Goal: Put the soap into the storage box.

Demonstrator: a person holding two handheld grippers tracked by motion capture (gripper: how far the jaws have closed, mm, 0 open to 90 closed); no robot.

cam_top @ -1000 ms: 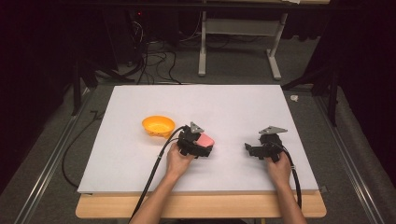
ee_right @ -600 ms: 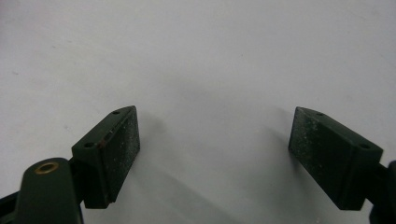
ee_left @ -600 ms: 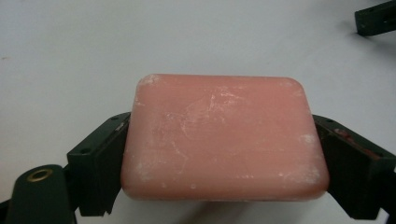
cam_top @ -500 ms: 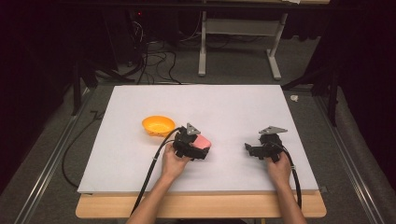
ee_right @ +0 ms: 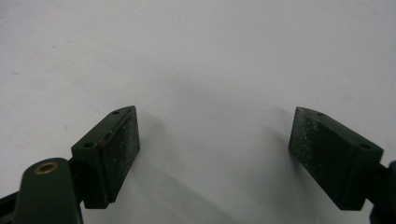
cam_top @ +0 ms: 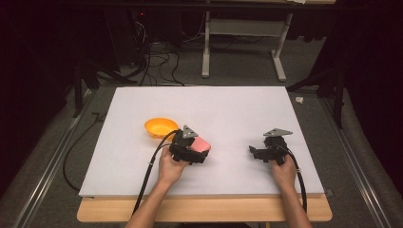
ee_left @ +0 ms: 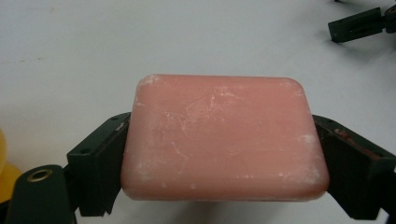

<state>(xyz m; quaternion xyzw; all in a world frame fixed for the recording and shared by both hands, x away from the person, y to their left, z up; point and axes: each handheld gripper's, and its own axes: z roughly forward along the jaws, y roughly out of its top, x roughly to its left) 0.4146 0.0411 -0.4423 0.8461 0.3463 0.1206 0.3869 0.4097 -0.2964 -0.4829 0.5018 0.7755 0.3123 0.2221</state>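
Pink soap (ee_left: 224, 140), a rounded rectangular bar with a matte, chalk-scuffed face, clamped crosswise between the jaws of the left gripper (ee_left: 224, 158), one pad on each short end, lifted just off the white table (cam_top: 228, 104). Probably stiff and fairly dense for its size, waxy rather than slick while dry; likely to dent or smear under hard pinching, so best held by the flat ends as now, pads square to them. Orange bowl (cam_top: 160, 127), smooth and shallow, just beyond and to the outer side of the left jaws. Right gripper (ee_right: 215, 149) spread wide over bare table, gritty black pads holding nothing, well apart from the bar.
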